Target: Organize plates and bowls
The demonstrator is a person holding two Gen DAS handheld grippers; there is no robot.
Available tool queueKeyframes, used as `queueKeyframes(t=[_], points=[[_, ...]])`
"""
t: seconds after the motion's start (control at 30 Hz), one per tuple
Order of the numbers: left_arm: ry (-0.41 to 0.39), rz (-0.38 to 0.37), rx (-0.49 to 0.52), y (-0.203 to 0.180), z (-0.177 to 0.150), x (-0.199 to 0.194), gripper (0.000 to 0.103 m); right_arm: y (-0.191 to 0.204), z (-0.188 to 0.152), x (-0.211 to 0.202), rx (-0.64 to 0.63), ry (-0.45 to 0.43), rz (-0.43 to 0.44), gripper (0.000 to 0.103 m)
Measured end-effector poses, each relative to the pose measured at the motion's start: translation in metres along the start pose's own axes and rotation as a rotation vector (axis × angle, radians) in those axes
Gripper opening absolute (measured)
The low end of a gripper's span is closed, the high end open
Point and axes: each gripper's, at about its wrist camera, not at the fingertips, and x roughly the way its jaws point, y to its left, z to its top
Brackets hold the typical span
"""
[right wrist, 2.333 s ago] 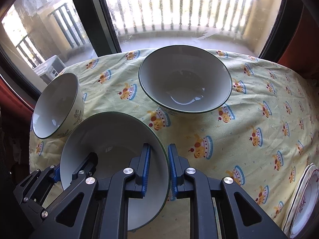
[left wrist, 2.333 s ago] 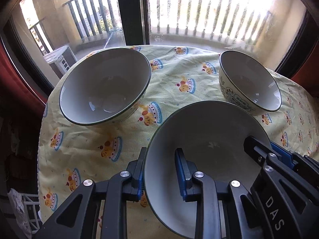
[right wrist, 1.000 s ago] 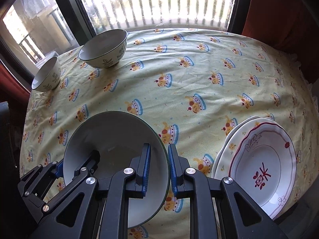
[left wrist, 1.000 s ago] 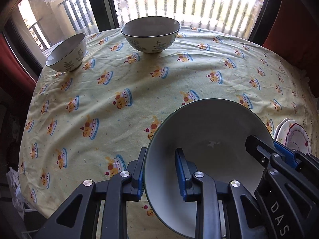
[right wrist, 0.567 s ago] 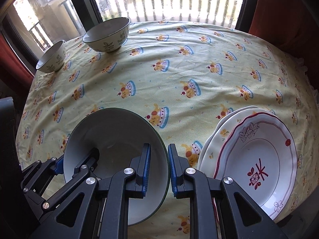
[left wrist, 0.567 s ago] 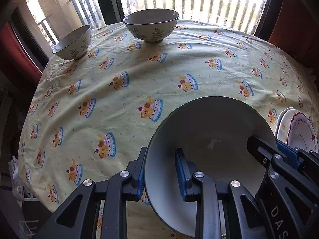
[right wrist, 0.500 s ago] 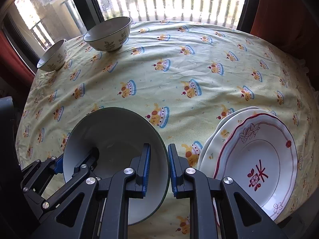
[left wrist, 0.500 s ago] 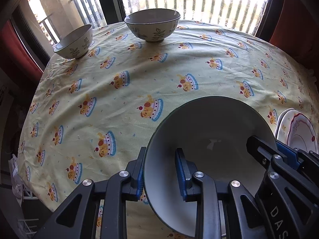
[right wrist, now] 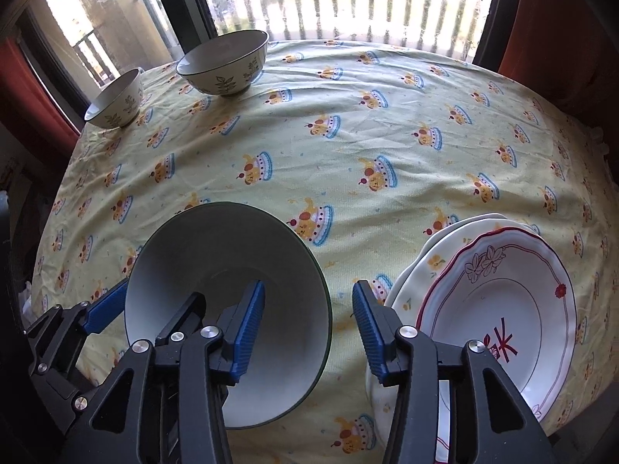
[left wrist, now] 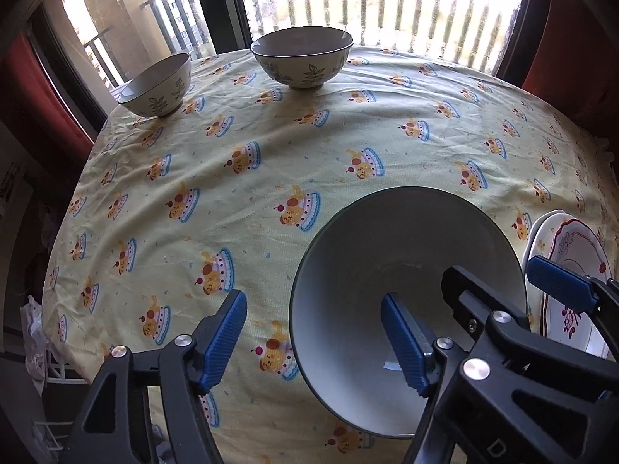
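A large white bowl [left wrist: 387, 266] with a dark green rim sits on the yellow tablecloth near the front edge; it also shows in the right wrist view [right wrist: 216, 263]. My left gripper [left wrist: 315, 338] is open, its jaws astride the bowl's left rim without gripping. My right gripper [right wrist: 309, 323] is open astride the bowl's right rim. A stack of plates [right wrist: 499, 309], topped by a red-trimmed one, lies right of the bowl. A large leaf-patterned bowl [left wrist: 301, 56] and a smaller one [left wrist: 156, 85] stand at the far left.
The round table wears a yellow cake-print cloth [left wrist: 348, 131]. Windows and a balcony railing [left wrist: 387, 4] lie behind it. Red curtains [right wrist: 561, 27] hang at the far right. The table's edge drops off at the left and front.
Both grippers carried the white bowl from beside the far bowls to the front by the plates, then opened and let go of its rim.
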Motion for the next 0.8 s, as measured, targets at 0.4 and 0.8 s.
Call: queueKeyframes(t=[0.4,0.8], points=[[-0.003,-0.037,-0.016,0.017,0.008,-0.012,0.084,0.015,0.007,-0.015,0.005,-0.034,0.023,0.086],[0.004,-0.124,0.019,0.056,0.047,-0.005,0.085,0.049,0.04,-0.018,0.075,-0.057,-0.049,0.089]])
